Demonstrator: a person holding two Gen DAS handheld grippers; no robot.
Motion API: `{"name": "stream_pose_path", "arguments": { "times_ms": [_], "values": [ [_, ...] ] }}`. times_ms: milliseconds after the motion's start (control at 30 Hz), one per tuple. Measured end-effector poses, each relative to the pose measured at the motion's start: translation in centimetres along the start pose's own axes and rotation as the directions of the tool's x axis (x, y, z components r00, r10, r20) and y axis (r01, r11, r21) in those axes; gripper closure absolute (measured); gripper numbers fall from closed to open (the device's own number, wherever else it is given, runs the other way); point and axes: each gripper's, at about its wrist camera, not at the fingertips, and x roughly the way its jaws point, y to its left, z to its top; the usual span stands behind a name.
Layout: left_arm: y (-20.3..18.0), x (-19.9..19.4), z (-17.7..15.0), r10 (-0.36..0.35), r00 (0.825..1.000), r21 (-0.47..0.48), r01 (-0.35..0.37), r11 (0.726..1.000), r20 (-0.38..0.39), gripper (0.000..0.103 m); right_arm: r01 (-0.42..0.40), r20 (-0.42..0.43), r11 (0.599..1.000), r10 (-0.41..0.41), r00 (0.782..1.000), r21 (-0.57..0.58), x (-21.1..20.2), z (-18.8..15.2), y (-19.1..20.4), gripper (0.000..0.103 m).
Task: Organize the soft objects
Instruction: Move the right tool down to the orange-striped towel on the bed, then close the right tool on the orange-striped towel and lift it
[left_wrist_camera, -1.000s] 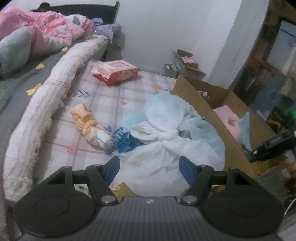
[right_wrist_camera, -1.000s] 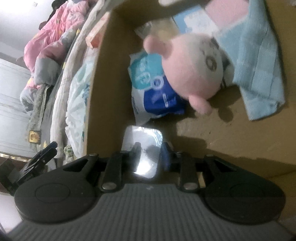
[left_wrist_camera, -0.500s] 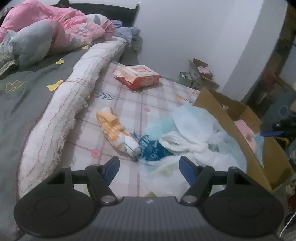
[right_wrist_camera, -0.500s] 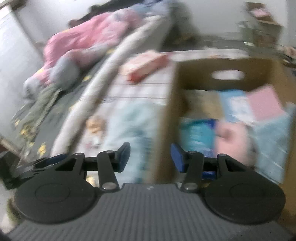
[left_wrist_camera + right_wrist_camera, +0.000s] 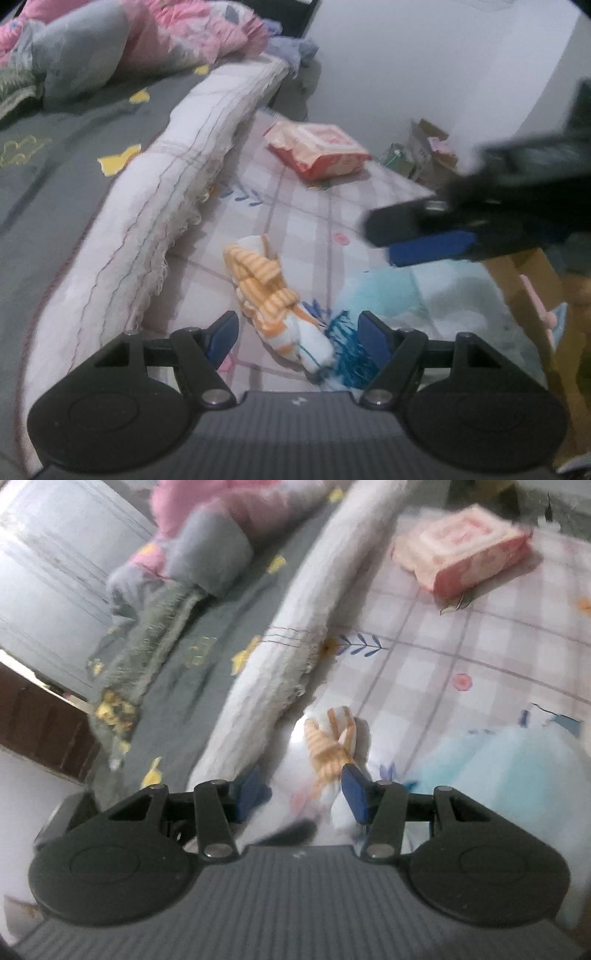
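Now | left gripper (image 5: 297, 332) released | right gripper (image 5: 303, 794) released | pink pack (image 5: 319, 149) writing unreadable

1. The orange-and-white striped knit cloth bundle (image 5: 273, 302) looks soft and matt.
2. The pale checked floor mat (image 5: 306, 206) looks smooth, with a faint sheen.
3. The pink plastic wipes pack (image 5: 319, 149) is glossy.
4. The white quilted bed edge (image 5: 177, 177) is rough cloth, frayed.
5. The brown cardboard box (image 5: 524, 295) is matt.
6. The pale blue thin plastic bag (image 5: 517, 775) looks crinkled.

Left hand-held gripper (image 5: 297, 334) and right hand-held gripper (image 5: 303, 798) both angle downward, jaws apart, empty.
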Motion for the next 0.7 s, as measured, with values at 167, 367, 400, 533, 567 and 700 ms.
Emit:
{"name": "stream_pose_path", "arguments": {
  "times_ms": [167,367,400,533,567,700],
  "values": [
    [1.1,2.8,0.8,0.0,0.999,-0.021,-0.001,1.0,-0.052,0.031,0.064,-0.087,0.997,-0.059,0.994,0.052,6.3,2.1,-1.4,0.055],
    [1.8,4.9,1.0,-0.022,0.994,-0.048,0.017,0.999,-0.103,0.035,0.036,-0.189,0.995,-0.019,0.982,0.09,10.2,2.7,-2.4,0.055],
    [1.8,5.2,0.9,-0.025,0.993,-0.052,0.019,0.998,-0.116,0.036,0.028,-0.199,0.995,-0.008,0.98,0.098,10.4,2.7,-2.5,0.055],
    [1.8,5.5,0.7,-0.035,0.993,-0.05,0.03,0.998,-0.11,0.038,0.029,-0.213,0.995,-0.008,0.977,0.097,11.3,2.8,-2.3,0.056],
    [1.8,5.5,0.8,-0.036,0.994,-0.054,0.03,0.998,-0.105,0.039,0.031,-0.213,0.995,-0.01,0.977,0.097,11.6,2.9,-2.3,0.056],
    [1.9,5.1,1.0,-0.03,0.995,-0.061,0.024,0.998,-0.1,0.042,0.024,-0.195,0.995,-0.003,0.981,0.101,11.3,2.9,-2.2,0.059]
  ]
}}
